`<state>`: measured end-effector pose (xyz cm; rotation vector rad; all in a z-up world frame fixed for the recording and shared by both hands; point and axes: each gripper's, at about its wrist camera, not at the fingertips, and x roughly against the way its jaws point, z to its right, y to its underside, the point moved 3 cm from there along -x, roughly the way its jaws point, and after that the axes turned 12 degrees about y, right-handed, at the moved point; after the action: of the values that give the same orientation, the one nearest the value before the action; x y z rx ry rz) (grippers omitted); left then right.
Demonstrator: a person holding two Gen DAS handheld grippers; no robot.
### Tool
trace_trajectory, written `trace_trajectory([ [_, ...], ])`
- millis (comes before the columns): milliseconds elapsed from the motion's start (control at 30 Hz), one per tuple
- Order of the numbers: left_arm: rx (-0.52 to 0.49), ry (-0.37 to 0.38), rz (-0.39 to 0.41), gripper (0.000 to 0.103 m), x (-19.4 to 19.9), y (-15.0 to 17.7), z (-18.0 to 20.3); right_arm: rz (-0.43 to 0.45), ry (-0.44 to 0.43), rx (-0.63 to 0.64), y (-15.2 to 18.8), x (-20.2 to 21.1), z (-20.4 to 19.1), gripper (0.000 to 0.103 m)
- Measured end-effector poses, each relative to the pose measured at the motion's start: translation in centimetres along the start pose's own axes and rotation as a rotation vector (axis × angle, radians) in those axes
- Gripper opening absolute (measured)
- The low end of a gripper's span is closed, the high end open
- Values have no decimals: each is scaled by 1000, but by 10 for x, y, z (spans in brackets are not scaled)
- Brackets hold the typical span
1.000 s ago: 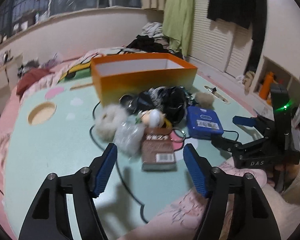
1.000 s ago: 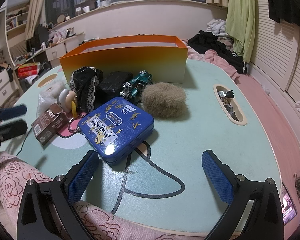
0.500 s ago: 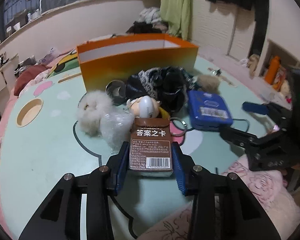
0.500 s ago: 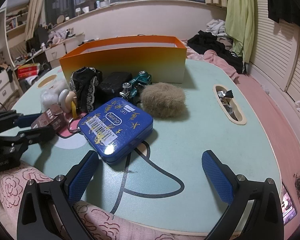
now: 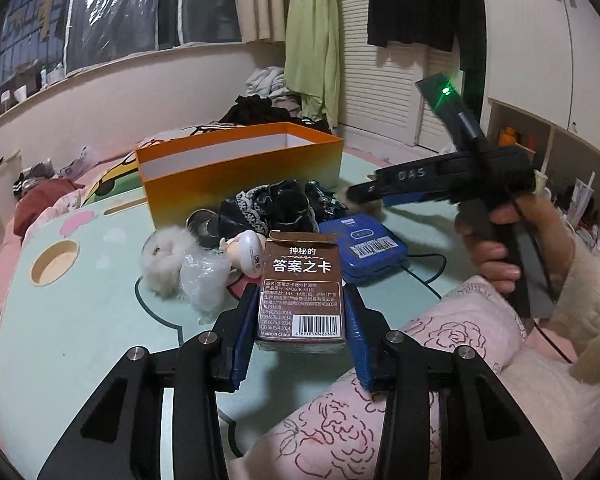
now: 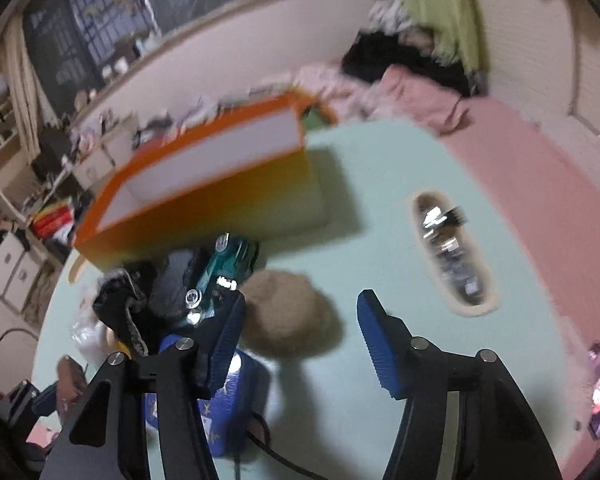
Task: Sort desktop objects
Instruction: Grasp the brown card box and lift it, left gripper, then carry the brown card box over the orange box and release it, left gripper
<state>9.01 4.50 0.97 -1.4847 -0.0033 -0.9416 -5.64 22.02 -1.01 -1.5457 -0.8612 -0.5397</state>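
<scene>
Left hand-held gripper point(image 5: 300, 340) clamps a brown card box point(image 5: 302, 292), long axis pointing away toward the orange box point(image 5: 240, 176). Right hand-held gripper point(image 6: 300, 334) is closing, nothing pressed between its pads.

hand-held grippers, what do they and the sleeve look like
Each hand-held gripper has black angular arms with silver bolts and ribbed blue pads. The right hand-held gripper is marked "DAS", with a green light on top and a black cable below. The sleeve is fluffy cream.
</scene>
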Motion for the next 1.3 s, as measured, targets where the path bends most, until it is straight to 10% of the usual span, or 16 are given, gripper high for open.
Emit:
trace_trajectory([
  [33,2,1,0,42,0,0,0,-6,-18,2,-1,-3,-3,57],
  [100,1,0,0,42,0,0,1,-9,-11,30,-2,-6,-10,23],
  [400,-1,-25,48,42,18,-18,-6,122,-44,-10,2,22,4,22],
  [667,129,-148,82,43,7,-119,-65,215,-64,90,-62,40,-47,23],
  [767,224,-154,45,55,-23,-140,-105,190,-52,77,-93,17,-66,30],
  [867,327,-132,-76,78,-61,-132,-141,146,15,79,-106,-16,-76,76],
  [1000,324,-153,-30,78,-53,-117,-142,84,86,123,-93,-40,-77,77],
  [1300,169,-171,55,80,13,-97,-84,250,16,70,-56,44,-60,87],
])
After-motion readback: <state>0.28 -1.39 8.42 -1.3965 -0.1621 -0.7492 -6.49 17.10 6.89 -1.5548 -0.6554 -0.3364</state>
